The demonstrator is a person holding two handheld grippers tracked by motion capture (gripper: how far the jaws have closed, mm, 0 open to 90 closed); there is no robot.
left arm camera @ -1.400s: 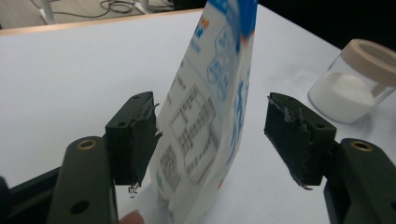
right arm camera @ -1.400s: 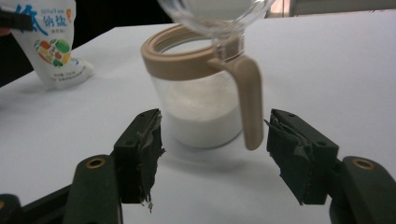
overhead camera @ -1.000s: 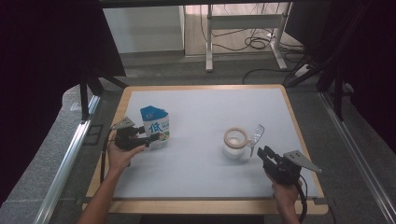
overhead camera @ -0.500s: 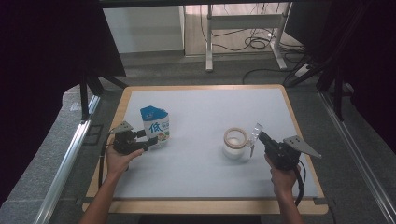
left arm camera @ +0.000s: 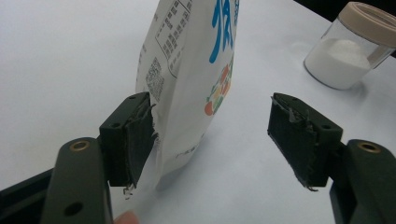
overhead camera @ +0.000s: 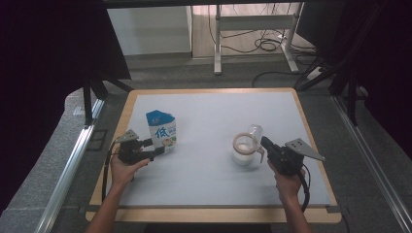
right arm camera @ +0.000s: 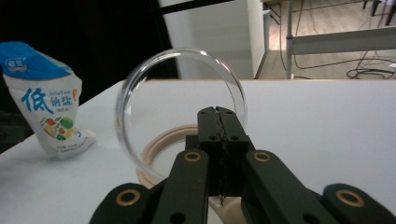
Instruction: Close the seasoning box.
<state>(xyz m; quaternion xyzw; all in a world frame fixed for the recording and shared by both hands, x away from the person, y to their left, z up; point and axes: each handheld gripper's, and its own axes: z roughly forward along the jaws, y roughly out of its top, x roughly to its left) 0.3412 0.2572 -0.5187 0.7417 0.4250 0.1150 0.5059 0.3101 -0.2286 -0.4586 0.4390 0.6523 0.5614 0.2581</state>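
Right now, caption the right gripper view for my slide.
Right gripper shut on the jar's raised clear lid, bag beyond.

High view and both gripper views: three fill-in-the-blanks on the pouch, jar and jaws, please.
1. The left gripper has its jaws ___ on either side of the white printed pouch with a blue top.
2. The right gripper is shut on the jar's clear round ___.
3. The clear beige-rimmed jar holds ___ powder.
Missing: open; lid; white.
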